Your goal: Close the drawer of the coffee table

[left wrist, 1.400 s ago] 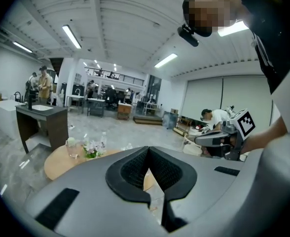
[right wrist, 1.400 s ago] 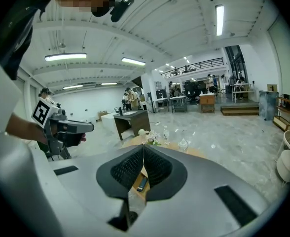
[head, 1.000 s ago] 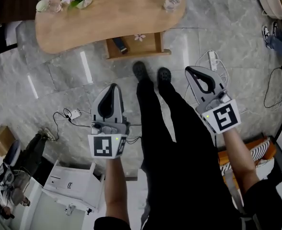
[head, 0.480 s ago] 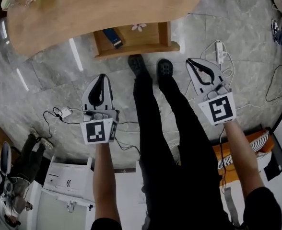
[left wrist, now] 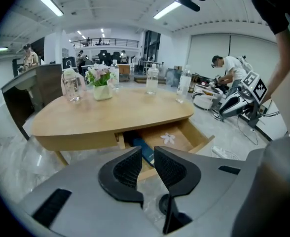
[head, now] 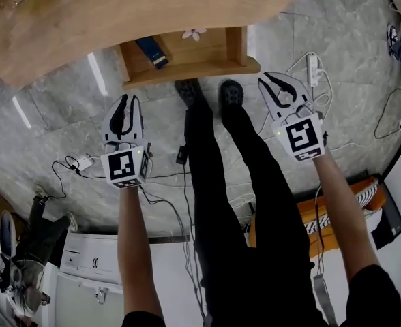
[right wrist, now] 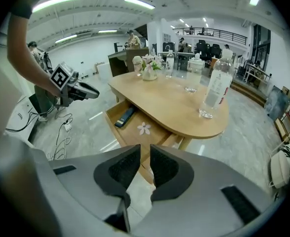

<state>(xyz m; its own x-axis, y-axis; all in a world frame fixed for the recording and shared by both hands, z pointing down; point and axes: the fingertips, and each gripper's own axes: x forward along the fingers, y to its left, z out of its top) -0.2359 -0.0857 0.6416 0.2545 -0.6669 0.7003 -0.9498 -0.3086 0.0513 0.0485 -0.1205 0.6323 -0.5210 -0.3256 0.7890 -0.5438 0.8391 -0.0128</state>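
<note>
Wooden coffee table [head: 119,19]; its drawer [head: 190,70] stands pulled out from the near edge, open-topped and shallow. Left gripper [head: 123,101]: jaws slightly apart, just been opening, empty. Right gripper [head: 266,80]: jaws together, empty. Only the gripper views show the tabletop's bottle [right wrist: 215,90] and vase [left wrist: 102,90]. In the drawer lie a dark flat object [head: 151,51] and a flower [head: 194,33].

Tan wooden drawer [head: 195,72], white flower [head: 194,33], grey marbled floor [head: 57,121]
</note>
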